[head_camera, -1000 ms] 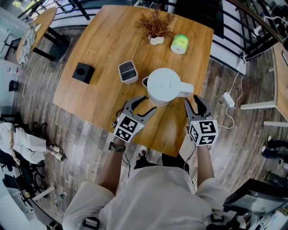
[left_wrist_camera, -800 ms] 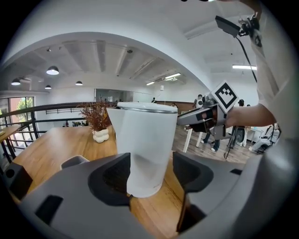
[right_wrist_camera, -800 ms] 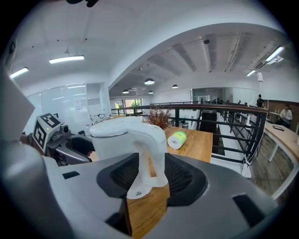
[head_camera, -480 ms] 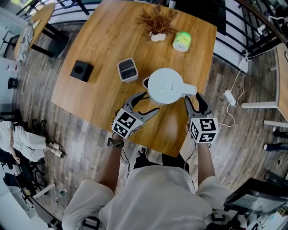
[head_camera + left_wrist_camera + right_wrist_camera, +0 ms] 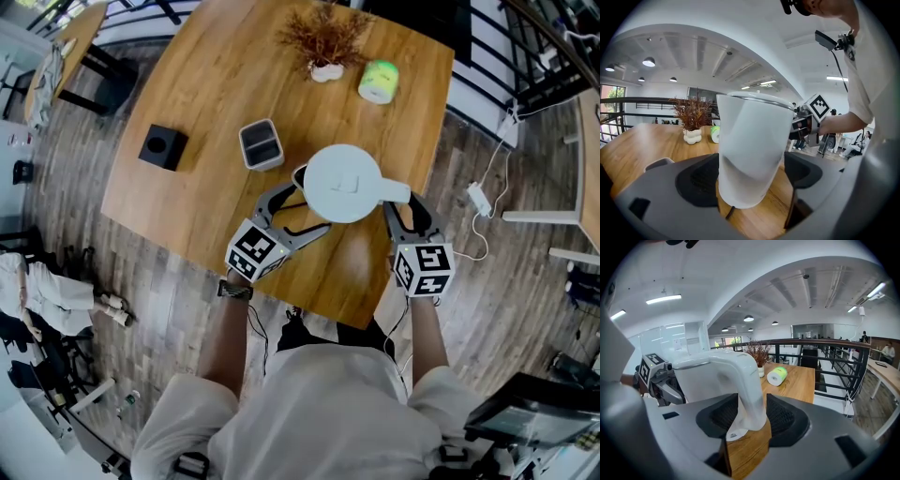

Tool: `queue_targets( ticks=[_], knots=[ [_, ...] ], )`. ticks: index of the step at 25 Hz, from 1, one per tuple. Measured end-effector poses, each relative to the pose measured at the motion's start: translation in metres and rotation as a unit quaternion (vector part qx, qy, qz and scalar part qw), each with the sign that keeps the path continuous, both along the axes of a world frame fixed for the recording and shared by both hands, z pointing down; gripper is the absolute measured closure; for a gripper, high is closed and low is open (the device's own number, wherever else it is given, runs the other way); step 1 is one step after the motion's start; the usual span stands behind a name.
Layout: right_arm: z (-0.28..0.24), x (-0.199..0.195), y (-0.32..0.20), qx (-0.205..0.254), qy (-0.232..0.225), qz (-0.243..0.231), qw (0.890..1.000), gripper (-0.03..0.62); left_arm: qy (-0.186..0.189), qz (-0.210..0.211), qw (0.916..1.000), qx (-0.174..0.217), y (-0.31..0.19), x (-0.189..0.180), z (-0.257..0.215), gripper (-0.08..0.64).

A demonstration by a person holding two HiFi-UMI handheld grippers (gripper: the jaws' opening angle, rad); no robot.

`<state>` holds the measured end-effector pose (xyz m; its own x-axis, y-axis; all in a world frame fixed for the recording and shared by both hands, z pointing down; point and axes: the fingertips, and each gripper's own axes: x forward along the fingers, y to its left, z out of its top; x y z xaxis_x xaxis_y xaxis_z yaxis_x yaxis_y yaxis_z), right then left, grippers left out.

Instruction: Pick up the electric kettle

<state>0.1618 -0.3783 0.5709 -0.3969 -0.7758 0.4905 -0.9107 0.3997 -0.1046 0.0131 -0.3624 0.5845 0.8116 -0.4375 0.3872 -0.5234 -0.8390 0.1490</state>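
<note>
The white electric kettle (image 5: 344, 183) stands on the wooden table (image 5: 206, 103) near its front edge, handle (image 5: 395, 194) pointing right. My left gripper (image 5: 313, 204) reaches in from the lower left, and its jaws have just been opening. They stand open around the kettle body (image 5: 752, 154), with a gap of wood showing on the right side. My right gripper (image 5: 403, 204) comes from the lower right. Its jaws have also just been opening and stand open, with the handle (image 5: 747, 394) close between the pads (image 5: 780, 416).
Behind the kettle sit a grey rectangular container (image 5: 262, 143), a black box (image 5: 162, 146), a dried plant in a white pot (image 5: 325, 42) and a green-topped roll (image 5: 379, 80). A cable with a white adapter (image 5: 477, 202) lies on the floor to the right.
The left gripper's jaws have spread wider around the kettle and the gripper has shifted slightly left. The right gripper's jaws have widened a little at the handle. The kettle stays put.
</note>
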Motion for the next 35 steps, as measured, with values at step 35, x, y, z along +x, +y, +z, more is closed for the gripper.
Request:
queue_targets(
  ticks=[35],
  knots=[
    [0.005, -0.004, -0.01, 0.01, -0.005, 0.008, 1.0, 0.425, 0.072, 0.046, 0.9962, 0.016, -0.011, 0.01, -0.01, 0.104]
  ],
)
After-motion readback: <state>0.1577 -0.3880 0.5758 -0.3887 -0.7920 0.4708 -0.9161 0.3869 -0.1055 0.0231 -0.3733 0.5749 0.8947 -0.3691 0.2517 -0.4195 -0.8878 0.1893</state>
